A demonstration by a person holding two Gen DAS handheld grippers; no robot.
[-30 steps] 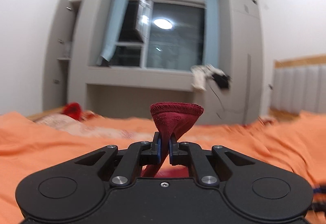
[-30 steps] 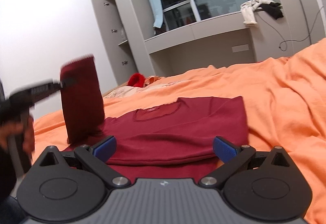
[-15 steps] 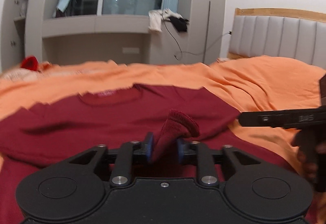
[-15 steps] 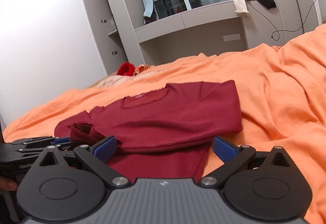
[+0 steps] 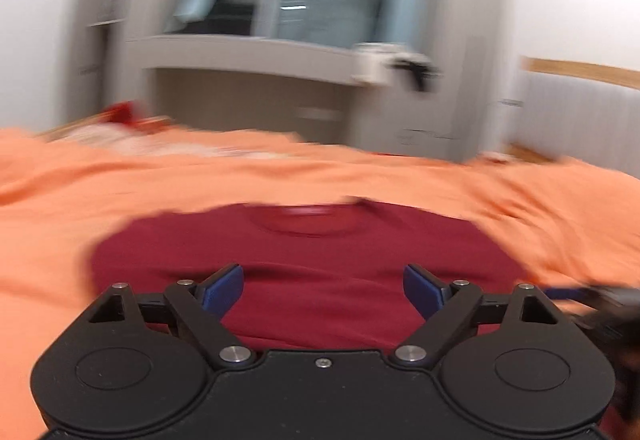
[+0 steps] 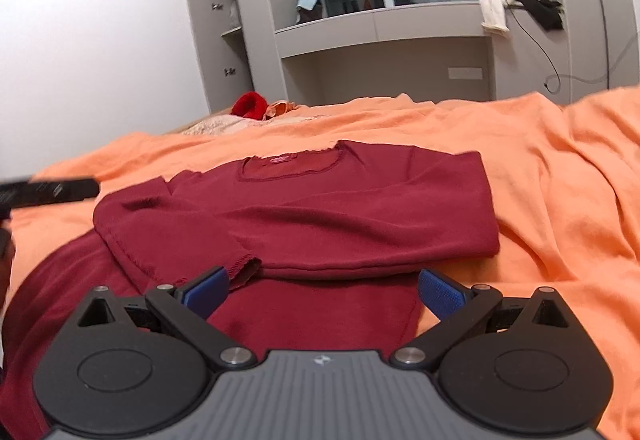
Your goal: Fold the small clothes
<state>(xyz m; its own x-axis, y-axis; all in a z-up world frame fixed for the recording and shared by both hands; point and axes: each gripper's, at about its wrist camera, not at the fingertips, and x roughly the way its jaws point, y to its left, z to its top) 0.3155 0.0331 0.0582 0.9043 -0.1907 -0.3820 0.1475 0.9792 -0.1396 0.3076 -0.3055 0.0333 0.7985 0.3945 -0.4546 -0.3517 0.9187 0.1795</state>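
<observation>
The left claw (image 5: 323,287), which pinched the sleeve cuff (image 6: 244,264) 1 second ago, now gapes empty. That sleeve lies across the dark red top (image 6: 320,207) on the orange bed (image 6: 560,175) (both sleeves look folded in). The right claw (image 6: 323,294) is spread too, empty, over the hem, probably the next fold.

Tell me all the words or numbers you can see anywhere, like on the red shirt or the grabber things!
No text here can be read.
Neck tag of the red shirt: a small pinkish label, print too small to read.
Left gripper, seen from the side in the right wrist view: faint pale marks, too blurred to read.
Right gripper: only a small logo shape on its body, no letters.
Left wrist view: too motion-blurred for any text.
</observation>
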